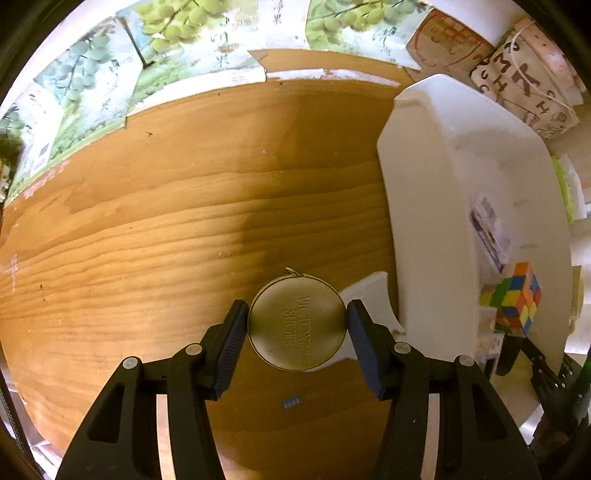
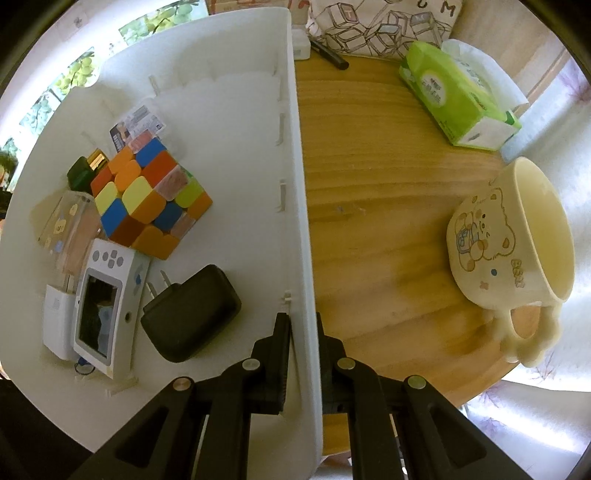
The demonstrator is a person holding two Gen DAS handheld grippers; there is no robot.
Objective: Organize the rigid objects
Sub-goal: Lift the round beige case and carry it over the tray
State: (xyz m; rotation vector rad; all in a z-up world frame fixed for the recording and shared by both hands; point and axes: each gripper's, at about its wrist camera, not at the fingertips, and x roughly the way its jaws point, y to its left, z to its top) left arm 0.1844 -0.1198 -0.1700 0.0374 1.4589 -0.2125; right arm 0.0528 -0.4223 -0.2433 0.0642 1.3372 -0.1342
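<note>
In the left wrist view my left gripper (image 1: 297, 322) is shut on a round gold tin (image 1: 295, 345) with embossed lettering, held flat just above the wooden table (image 1: 166, 221). The white storage bin (image 1: 424, 184) stands right beside it. In the right wrist view my right gripper (image 2: 303, 354) is shut on the bin's side wall (image 2: 295, 184), one finger inside and one outside. The bin holds a Rubik's cube (image 2: 147, 199), a black charger (image 2: 192, 314), a white device with a screen (image 2: 105, 310), cards (image 2: 138, 123) and a clear box (image 2: 70, 229). The cube (image 1: 513, 299) also shows in the left wrist view.
A cream bear mug (image 2: 517, 236) and a green tissue pack (image 2: 458, 96) sit on the table right of the bin. A black pen (image 2: 330, 53) and a letter-print bag (image 1: 524, 77) lie at the back. Grape-print boxes (image 1: 166, 33) line the far edge. A small grey piece (image 1: 291, 401) lies under the left gripper.
</note>
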